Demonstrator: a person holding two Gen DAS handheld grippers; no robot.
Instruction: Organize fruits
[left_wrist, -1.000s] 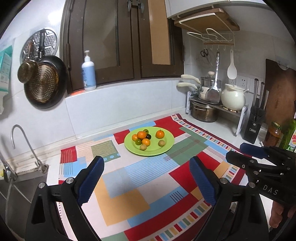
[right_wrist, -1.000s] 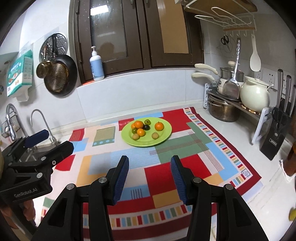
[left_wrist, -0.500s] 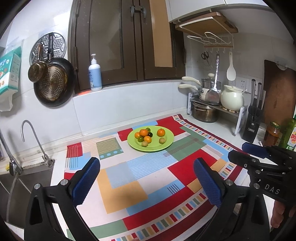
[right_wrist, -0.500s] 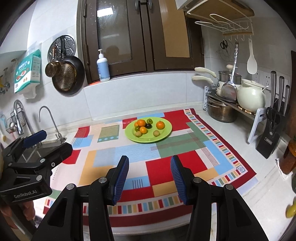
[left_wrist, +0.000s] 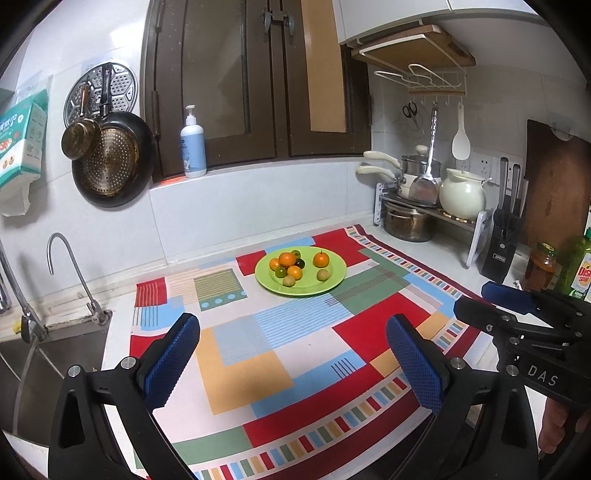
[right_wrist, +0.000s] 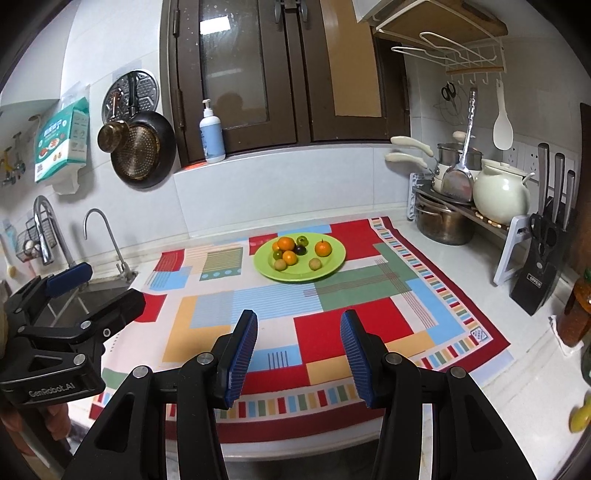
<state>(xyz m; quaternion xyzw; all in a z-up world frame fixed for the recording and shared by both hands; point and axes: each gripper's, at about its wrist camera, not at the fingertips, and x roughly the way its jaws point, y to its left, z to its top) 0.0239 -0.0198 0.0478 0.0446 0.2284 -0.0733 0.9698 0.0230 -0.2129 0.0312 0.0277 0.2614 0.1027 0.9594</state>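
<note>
A green plate (left_wrist: 334, 278) (right_wrist: 332, 264) sits on the far part of a colourful patchwork mat (left_wrist: 295, 350) (right_wrist: 332, 314). It holds several small fruits: oranges (left_wrist: 320, 259) (right_wrist: 323, 248), green limes (left_wrist: 280, 272) (right_wrist: 302, 241), tan round ones (left_wrist: 323, 274) (right_wrist: 315, 263) and one dark one (right_wrist: 300, 250). My left gripper (left_wrist: 293, 363) is open and empty, well back above the mat's near part. My right gripper (right_wrist: 298, 349) is open and empty above the mat's near edge. Each gripper shows at the side of the other's view.
A sink and faucet (left_wrist: 74, 273) (right_wrist: 107, 240) lie left of the mat. A rack with pots and a white kettle (left_wrist: 461, 194) (right_wrist: 500, 192), a knife block (left_wrist: 504, 243) (right_wrist: 539, 273), a jar (left_wrist: 541, 266) and bottles stand right. Pans hang on the wall.
Both grippers have pulled back and up from the plate, which looks smaller and farther now. Both stay open and empty.
</note>
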